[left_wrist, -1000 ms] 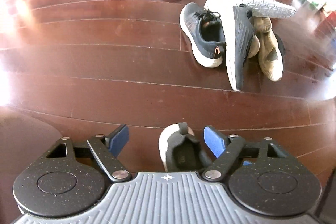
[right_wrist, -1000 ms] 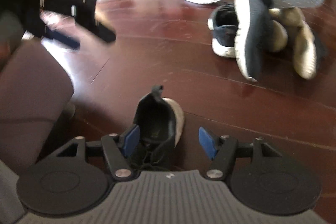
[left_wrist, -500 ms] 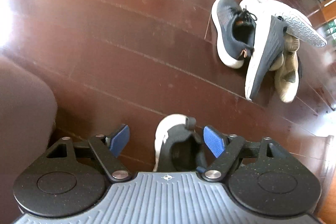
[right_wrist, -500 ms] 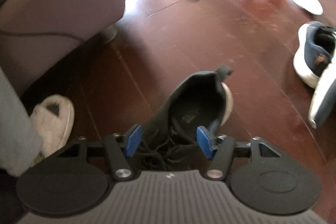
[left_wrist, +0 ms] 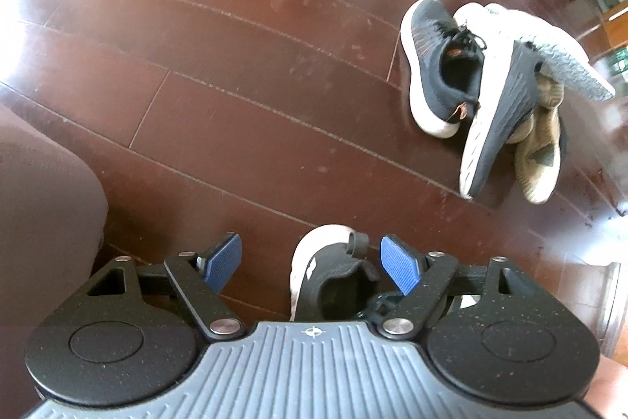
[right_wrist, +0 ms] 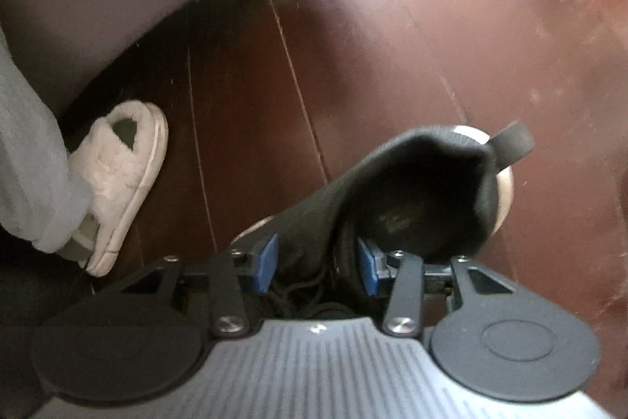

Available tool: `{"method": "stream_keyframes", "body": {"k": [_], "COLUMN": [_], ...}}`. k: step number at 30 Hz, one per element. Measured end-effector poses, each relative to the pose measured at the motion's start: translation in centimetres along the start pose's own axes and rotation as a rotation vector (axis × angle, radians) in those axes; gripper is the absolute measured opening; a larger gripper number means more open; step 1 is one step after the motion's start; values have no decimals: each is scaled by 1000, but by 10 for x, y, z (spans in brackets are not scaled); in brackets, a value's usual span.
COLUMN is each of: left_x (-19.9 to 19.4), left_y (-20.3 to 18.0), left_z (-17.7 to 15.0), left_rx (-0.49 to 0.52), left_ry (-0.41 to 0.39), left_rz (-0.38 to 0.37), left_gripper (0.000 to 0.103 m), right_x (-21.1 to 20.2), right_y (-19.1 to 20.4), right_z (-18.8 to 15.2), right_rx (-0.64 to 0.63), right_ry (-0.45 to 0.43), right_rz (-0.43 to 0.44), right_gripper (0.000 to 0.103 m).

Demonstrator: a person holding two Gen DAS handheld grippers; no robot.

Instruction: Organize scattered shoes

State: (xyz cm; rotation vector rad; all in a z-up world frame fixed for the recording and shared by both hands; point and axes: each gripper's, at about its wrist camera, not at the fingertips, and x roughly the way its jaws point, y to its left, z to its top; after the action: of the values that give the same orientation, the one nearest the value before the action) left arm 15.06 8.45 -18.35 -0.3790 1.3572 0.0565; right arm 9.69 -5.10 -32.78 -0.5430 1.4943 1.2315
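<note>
On the dark wood floor [left_wrist: 243, 73], the right gripper [right_wrist: 318, 264] pinches a black sneaker [right_wrist: 424, 199] at its laces, while the left gripper [left_wrist: 312, 258] gapes wide around another black sneaker's [left_wrist: 333, 277] heel, clasping nothing.

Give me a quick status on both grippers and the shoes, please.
Left gripper open above black sneaker. Right gripper shut on black shoe. Shoe pile unsorted. Path clear.

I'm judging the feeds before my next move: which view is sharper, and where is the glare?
Left wrist view: sharp, the shoe pile crisp; glare washes the floor at the upper left edge; fisheye bends the boards. Right wrist view: soft and dim, the black shoe blurred; a blown-out patch at top centre.
</note>
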Motion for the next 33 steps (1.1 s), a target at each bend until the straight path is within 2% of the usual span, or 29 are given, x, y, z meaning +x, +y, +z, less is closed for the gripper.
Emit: {"method": "stream_keyframes", "body": {"k": [3,8,17,20,24,31,33], "left_x": [-2,-5,-15,-16,-18,-20,-19], "left_y": [2,4,7,9,11,16,16], "left_z": [2,5,9,10,13,16,17], "left_rx": [-17,-32,-59,-68,-84,-108,-110], "left_ry": [-10,-22,-55,-59,-65,-68,-69], "left_rz": [-8,-9,-22,-25,-35,-48,-47], "left_gripper": [83,83,83,83,83,83,83], "right_x": [0,-1,-4,-18,-35,-45,-43], "right_y": [10,29,65,53,35,-5,-12], "right_z": [-4,-12,-28,-19,-3,37,45], "right_rx": [-5,-14,-30,-46,-68,15,-1], "right_ry": [-9,-37,-87,-104,-127,-217,-212], "right_rz": [-23,-77,-175,-199,-228,-246,-259], "right_gripper": [49,38,33,33,27,26,26]}}
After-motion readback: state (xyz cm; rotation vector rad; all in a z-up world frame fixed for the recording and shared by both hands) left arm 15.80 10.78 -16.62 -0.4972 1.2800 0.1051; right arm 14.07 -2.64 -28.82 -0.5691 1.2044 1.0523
